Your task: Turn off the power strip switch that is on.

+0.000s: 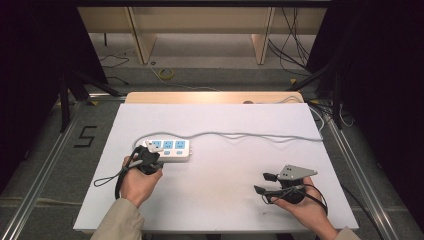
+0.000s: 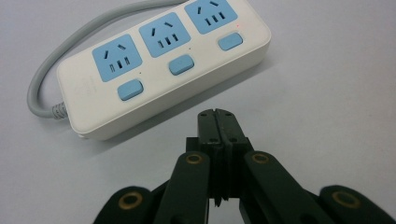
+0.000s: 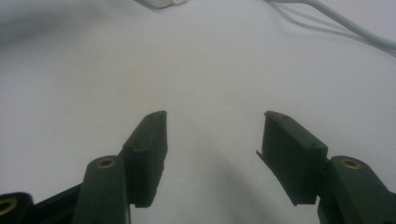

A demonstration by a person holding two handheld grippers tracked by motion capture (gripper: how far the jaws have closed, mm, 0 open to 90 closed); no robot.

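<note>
- Left gripper (image 1: 146,156): jaws pressed together with nothing between them, tips just short of the near long side of the power strip (image 1: 169,148); in the left gripper view the closed tips (image 2: 216,122) sit close to its front edge, not touching.
- Power strip: white, three blue sockets with a blue switch under each, flat on the white table (image 1: 220,200), left of centre.
- Grey cord (image 1: 250,135) leaves the strip's left end, loops behind it and runs off the right table edge.
- Right gripper (image 1: 264,183): jaws spread, holding nothing, over bare table near the front right, well apart from the strip; grey three-cornered plate on top.
</note>
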